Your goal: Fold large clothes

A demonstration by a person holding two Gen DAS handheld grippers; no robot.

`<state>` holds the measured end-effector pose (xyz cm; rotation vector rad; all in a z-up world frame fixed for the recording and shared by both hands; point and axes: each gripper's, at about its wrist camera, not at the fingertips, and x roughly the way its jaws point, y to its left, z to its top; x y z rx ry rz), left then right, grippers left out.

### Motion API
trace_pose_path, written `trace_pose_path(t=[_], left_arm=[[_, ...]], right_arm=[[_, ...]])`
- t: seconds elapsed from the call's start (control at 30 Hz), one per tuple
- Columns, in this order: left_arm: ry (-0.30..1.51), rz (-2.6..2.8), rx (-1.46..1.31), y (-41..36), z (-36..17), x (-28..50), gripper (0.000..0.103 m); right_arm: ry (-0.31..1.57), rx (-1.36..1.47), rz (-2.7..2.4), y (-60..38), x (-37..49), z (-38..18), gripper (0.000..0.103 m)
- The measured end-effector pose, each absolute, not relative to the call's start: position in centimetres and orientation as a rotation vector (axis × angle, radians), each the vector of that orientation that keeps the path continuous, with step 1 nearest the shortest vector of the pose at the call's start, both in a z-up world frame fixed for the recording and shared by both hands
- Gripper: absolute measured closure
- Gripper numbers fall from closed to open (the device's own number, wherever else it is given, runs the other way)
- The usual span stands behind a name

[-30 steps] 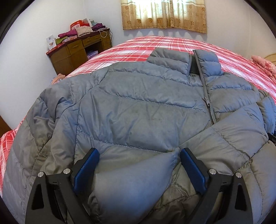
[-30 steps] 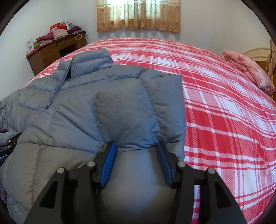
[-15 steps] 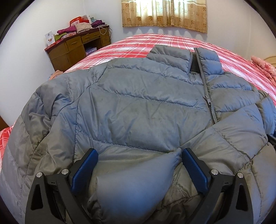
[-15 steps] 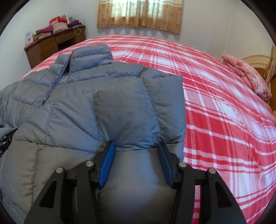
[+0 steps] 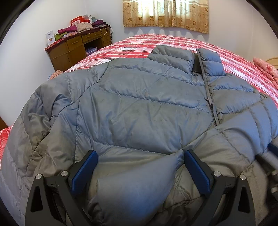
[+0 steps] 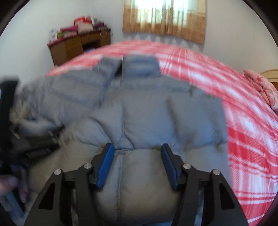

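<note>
A grey quilted puffer jacket (image 5: 139, 107) lies front up on the red plaid bed, collar towards the window, zip partly open at the collar. My left gripper (image 5: 139, 156) stands open with a puffed fold of the jacket's lower part bulging between its blue pads. In the right wrist view, which is blurred, the jacket (image 6: 156, 113) has one side folded over its front. My right gripper (image 6: 137, 149) also stands open astride the padded hem. The left gripper's black body (image 6: 34, 146) shows at the left edge there.
The bed (image 5: 173, 41) with its red plaid cover fills the room's middle. A wooden desk (image 5: 78, 48) piled with clothes and boxes stands against the back left wall. A pink pillow (image 6: 260, 87) lies at the far right. A curtained window (image 5: 165, 13) is behind the bed.
The left gripper has moved a little forward over the jacket. The right wrist view has swung left fast and is blurred; the collar now sits near its centre and the left gripper has come into view.
</note>
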<state>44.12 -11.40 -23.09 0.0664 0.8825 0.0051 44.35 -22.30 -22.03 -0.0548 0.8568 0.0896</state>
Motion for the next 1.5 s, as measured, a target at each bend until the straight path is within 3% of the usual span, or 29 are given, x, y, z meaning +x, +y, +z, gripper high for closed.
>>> trace_pose_path(t=[0.1,0.73,0.93,1.17,1.37,1.5], left_arm=[[0.886,0.004,0.066,-11.4,-23.1,44.1,0.002],[0.886,0.01,0.081,-11.5,-23.1,44.2,0.002],[0.922,-0.04,0.083,-10.8,-21.6,44.0,0.002],[0.76,-0.001,0.129,-2.7,-14.9,37.2,0.002],[0.827,0.216,0.103,10.8,-16.4,32.4,0.002],[0.885,0.251,-0.008,15.8,-18.3,29.7,0.002]], right_arm=[[0.877,-0.047,0.076,-22.8,44.8,-22.4,0.036],[0.869,-0.123,0.018,-21.6,45.1,-22.9,0.03],[0.891,-0.076,0.021,-22.6,45.1,-22.4,0.021],[0.811,-0.032,0.053,-24.6,39.4,-19.4,0.016],[0.748,-0.141,0.106,-23.7,34.1,-19.2,0.016],[0.709,-0.199,0.138,-22.3,32.6,-19.3,0.016]])
